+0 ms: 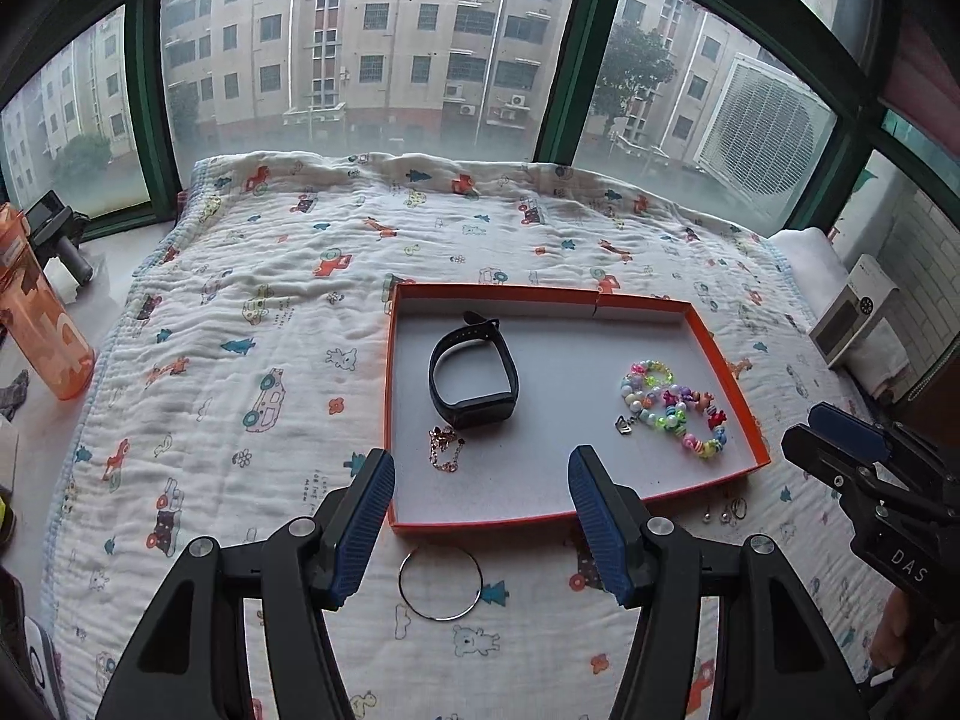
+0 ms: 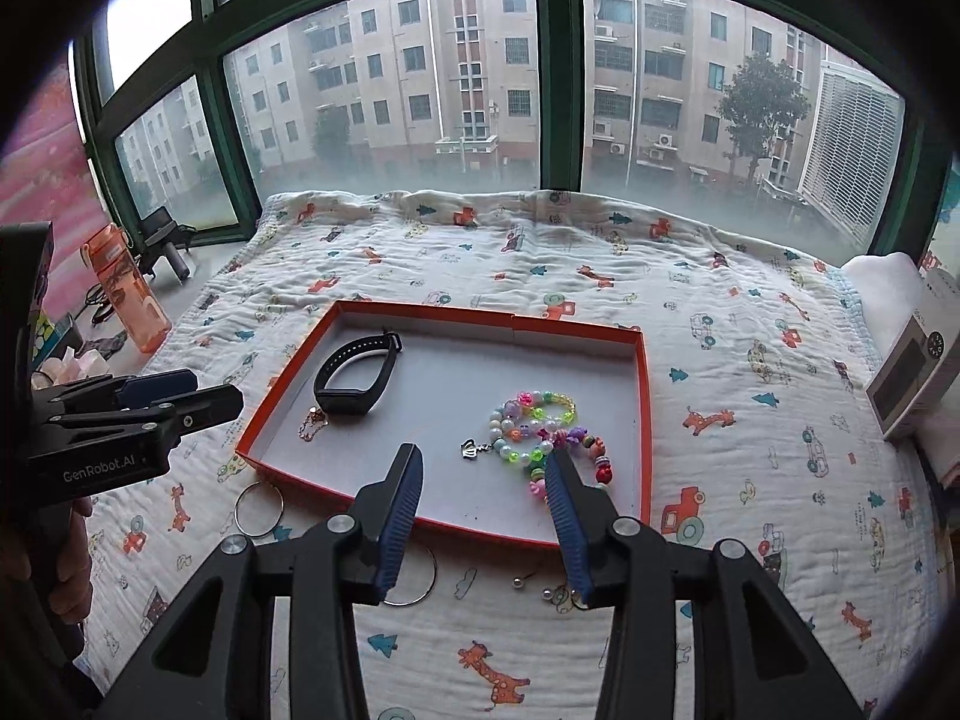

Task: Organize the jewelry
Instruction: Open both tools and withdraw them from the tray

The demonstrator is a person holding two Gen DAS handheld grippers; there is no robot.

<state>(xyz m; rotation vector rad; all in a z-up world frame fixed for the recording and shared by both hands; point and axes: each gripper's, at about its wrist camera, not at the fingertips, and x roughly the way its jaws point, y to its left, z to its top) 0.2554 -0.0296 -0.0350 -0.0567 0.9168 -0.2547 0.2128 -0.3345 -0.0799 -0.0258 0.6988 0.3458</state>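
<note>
Left gripper (image 1: 482, 519) wide open, empty, hovering over the tray's near edge. Right gripper (image 2: 487, 504) same: open, nothing held. Orange tray (image 1: 729, 381) already holds black band (image 1: 473, 377), rose-gold chain (image 1: 444, 449), beaded bracelets (image 1: 675, 405). Still loose on the blanket (image 1: 240, 300): thin silver hoops (image 1: 441, 582) and small earrings (image 2: 543, 588), just in front of the tray. Looks like mid-collection; next pick is probably a hoop — thin wire lying flat, needs a low, precise pinch.

Both views windowward, sharing tray (image 1: 729, 384)
</note>
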